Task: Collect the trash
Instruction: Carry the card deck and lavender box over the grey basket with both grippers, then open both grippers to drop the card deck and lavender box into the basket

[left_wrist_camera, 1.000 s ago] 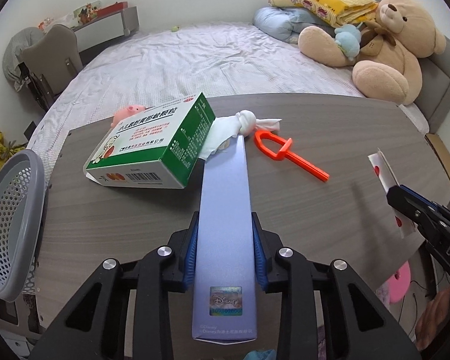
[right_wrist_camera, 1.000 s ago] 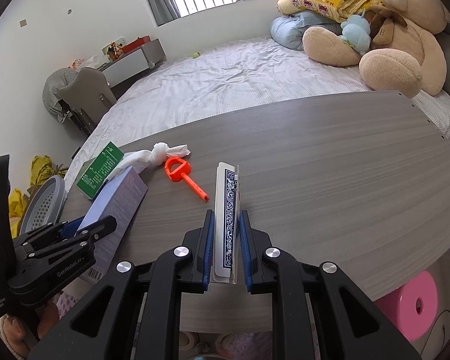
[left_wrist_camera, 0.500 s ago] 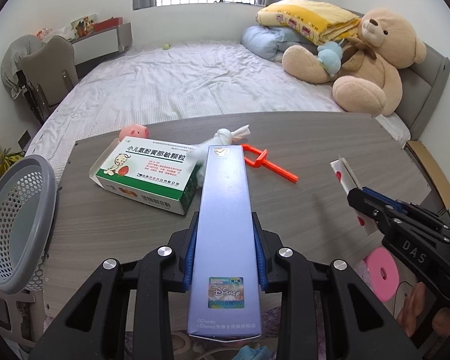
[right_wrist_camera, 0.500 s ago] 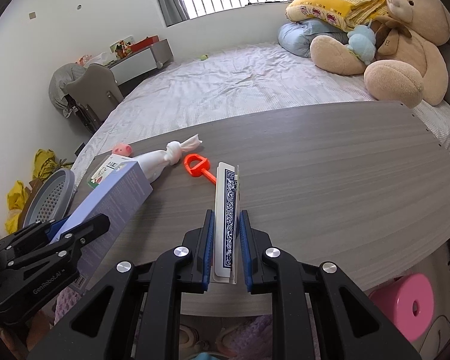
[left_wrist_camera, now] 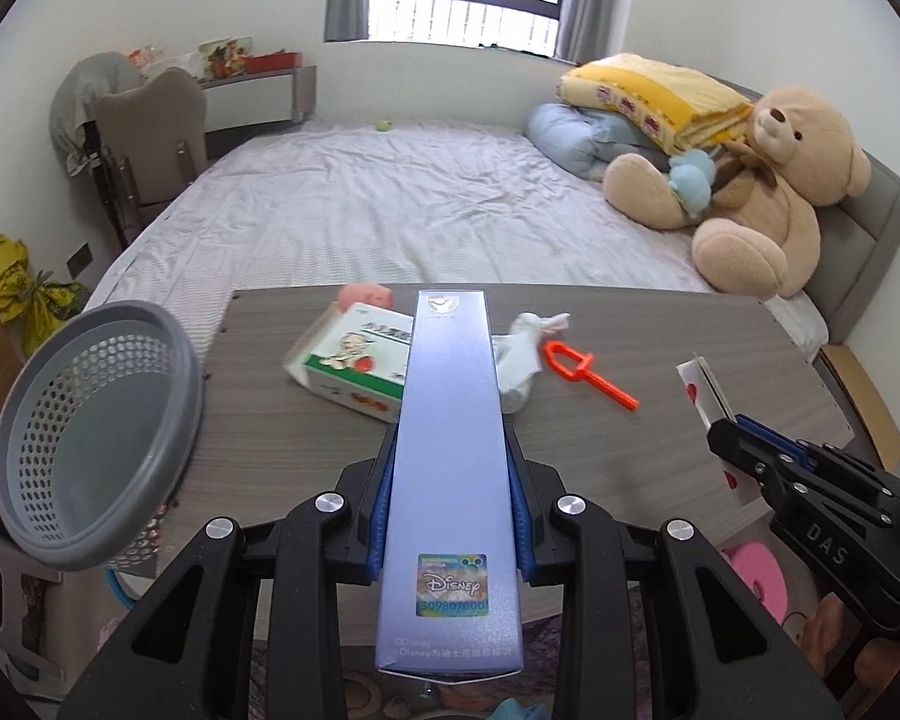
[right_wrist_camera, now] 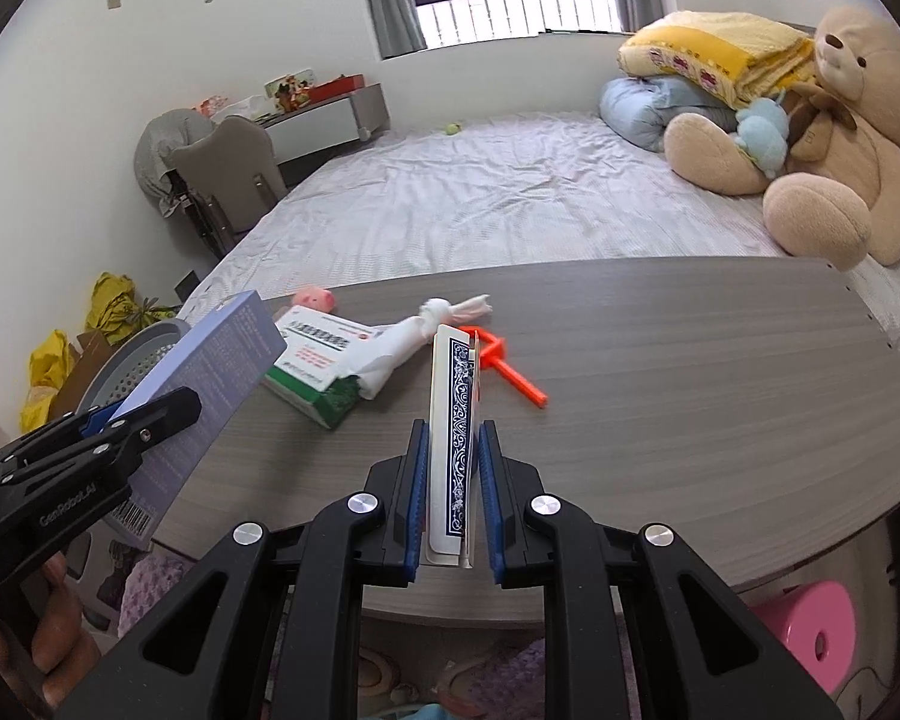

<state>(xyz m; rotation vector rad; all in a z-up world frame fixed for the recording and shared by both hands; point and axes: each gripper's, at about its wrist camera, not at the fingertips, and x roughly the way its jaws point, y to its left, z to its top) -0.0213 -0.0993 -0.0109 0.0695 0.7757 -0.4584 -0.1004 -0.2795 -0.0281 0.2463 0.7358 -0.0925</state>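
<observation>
My left gripper [left_wrist_camera: 450, 468] is shut on a long lilac Disney box [left_wrist_camera: 450, 420], held above the near edge of the grey wooden table [left_wrist_camera: 294, 444]; the box also shows in the right wrist view [right_wrist_camera: 210, 378]. My right gripper [right_wrist_camera: 453, 450] is shut on a playing-card box [right_wrist_camera: 453, 420], seen in the left wrist view [left_wrist_camera: 705, 384]. On the table lie a green and white medicine box [left_wrist_camera: 354, 366], a knotted white tissue [left_wrist_camera: 522, 354], an orange plastic tool [left_wrist_camera: 588, 372] and a small pink toy [left_wrist_camera: 363, 294]. A grey perforated basket [left_wrist_camera: 90, 438] stands at the table's left end.
A bed [left_wrist_camera: 402, 216] lies beyond the table with a big teddy bear [left_wrist_camera: 768, 204] and folded bedding [left_wrist_camera: 648, 102]. A chair [left_wrist_camera: 150, 126] and yellow bags [left_wrist_camera: 24, 294] are at the left. A pink stool [right_wrist_camera: 810, 630] stands below the table's right edge.
Both grippers have lifted and pulled back from the table with their boxes. The lilac box has left the tabletop, and the basket now shows more fully at the left.
</observation>
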